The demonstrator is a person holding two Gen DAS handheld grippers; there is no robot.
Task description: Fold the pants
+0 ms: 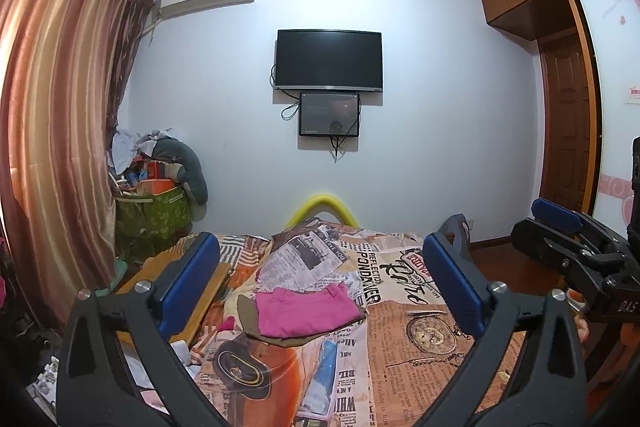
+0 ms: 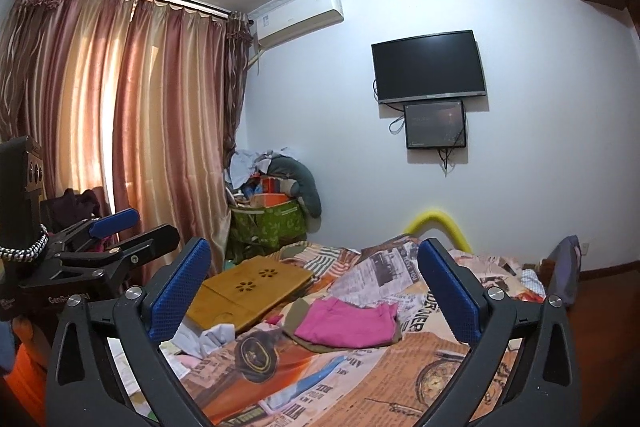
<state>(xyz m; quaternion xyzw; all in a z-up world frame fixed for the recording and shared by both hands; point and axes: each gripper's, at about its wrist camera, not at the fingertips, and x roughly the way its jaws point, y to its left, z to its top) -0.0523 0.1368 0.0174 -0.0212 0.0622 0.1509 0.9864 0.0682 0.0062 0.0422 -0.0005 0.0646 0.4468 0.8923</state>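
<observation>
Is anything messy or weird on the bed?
The pink pants lie folded on an olive garment, tidy enough. The white cloth is crumpled at the bed's edge beside the wooden tray.

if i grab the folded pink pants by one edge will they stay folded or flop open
The pink pants are soft cloth, so they would probably droop and unfold if lifted by one edge. They look light, and should slide easily over the olive garment beneath. Pushed across the rumpled bedspread, they would likely bunch.

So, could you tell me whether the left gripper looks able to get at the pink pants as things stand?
Probably yes: the left gripper is open and empty, and the pink pants lie uncovered on the bed straight ahead.
</observation>
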